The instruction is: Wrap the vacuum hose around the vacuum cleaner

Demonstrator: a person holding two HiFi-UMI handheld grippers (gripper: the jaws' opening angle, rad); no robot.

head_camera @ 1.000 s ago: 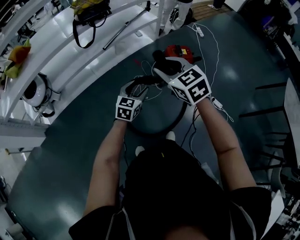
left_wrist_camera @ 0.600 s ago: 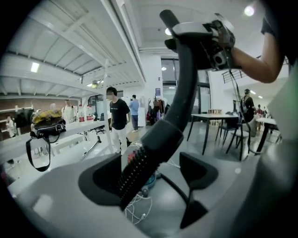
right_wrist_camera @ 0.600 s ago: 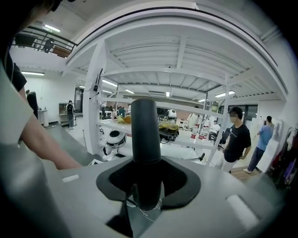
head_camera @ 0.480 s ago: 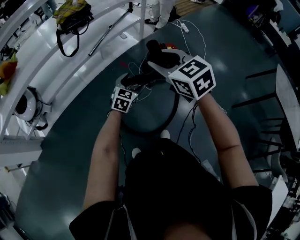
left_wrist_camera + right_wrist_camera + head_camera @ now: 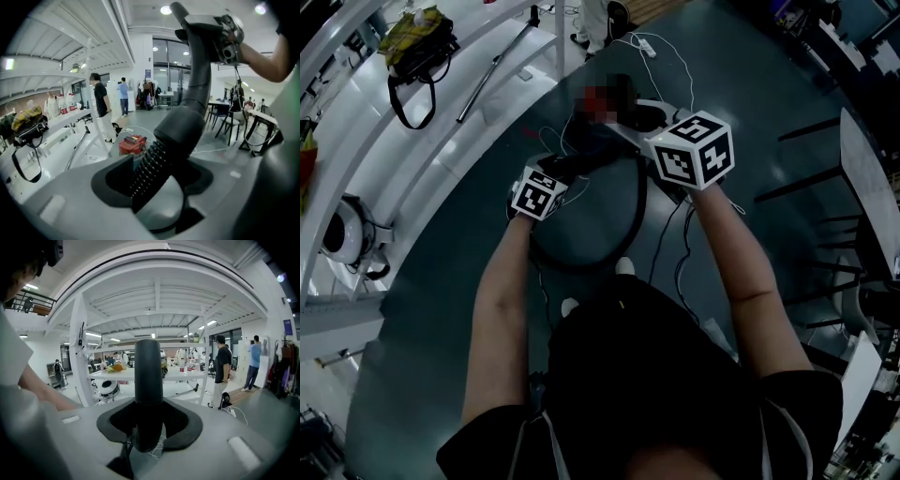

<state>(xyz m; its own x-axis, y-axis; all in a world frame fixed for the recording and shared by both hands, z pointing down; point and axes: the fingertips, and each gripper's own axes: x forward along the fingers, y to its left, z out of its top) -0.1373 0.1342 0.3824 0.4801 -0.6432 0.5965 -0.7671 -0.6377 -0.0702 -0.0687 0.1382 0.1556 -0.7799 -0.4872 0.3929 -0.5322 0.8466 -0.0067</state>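
The dark floor (image 5: 441, 309) spreads under me, and the vacuum hose (image 5: 578, 266) curves in a wide loop just in front of my feet. The red vacuum cleaner (image 5: 133, 145) stands farther out on the floor. My left gripper (image 5: 152, 180) has just been closing its jaws, which now clench the ribbed hose beside its smooth cuff. My right gripper (image 5: 149, 427) is held higher, its jaws grasping the hose's rigid black end tube.

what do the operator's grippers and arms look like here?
Left gripper and right gripper: light grey bodies, dark jaw linings. Each carries a white cube with black square markers: left cube, right cube. The person wears a black short-sleeved top. The left's jaws have just been closing, with the vacuum hose between them.
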